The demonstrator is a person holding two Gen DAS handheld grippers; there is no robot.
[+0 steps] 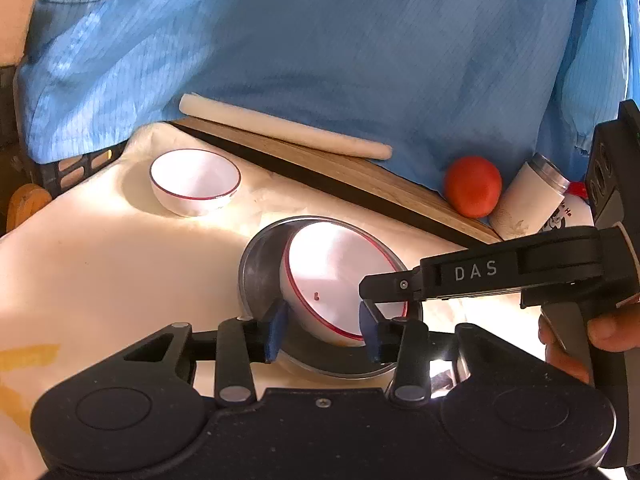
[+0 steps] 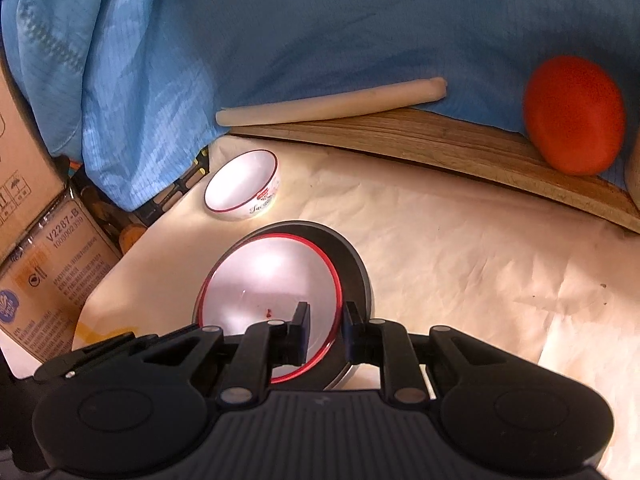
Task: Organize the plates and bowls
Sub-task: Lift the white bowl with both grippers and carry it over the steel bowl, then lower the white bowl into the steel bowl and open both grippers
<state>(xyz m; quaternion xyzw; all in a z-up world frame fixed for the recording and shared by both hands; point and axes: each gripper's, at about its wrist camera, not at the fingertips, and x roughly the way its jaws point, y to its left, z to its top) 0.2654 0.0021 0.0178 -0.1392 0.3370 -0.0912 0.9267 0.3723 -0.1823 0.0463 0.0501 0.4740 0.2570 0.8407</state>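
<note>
A white bowl with a red rim [image 1: 340, 276] sits tilted inside a dark metal plate [image 1: 260, 272] on the cream cloth. My left gripper [image 1: 322, 330] is open, its blue pads either side of the bowl's near wall. My right gripper [image 2: 325, 330] straddles the bowl's rim [image 2: 276, 280] on its right side with a narrow gap; it also shows in the left wrist view [image 1: 384, 294], reaching in from the right. The metal plate [image 2: 356, 268] lies under the bowl. A second, smaller red-rimmed bowl [image 1: 195, 181] [image 2: 242, 186] stands upright farther back on the left.
A wooden board [image 1: 360, 176] [image 2: 460, 140] runs along the back with a white rolling pin [image 1: 280, 126] [image 2: 332, 102], an orange-red tomato [image 1: 473, 186] [image 2: 574, 114] and a white bottle [image 1: 532, 200]. Blue fabric [image 1: 320, 40] hangs behind. Cardboard boxes [image 2: 44, 264] stand at the left.
</note>
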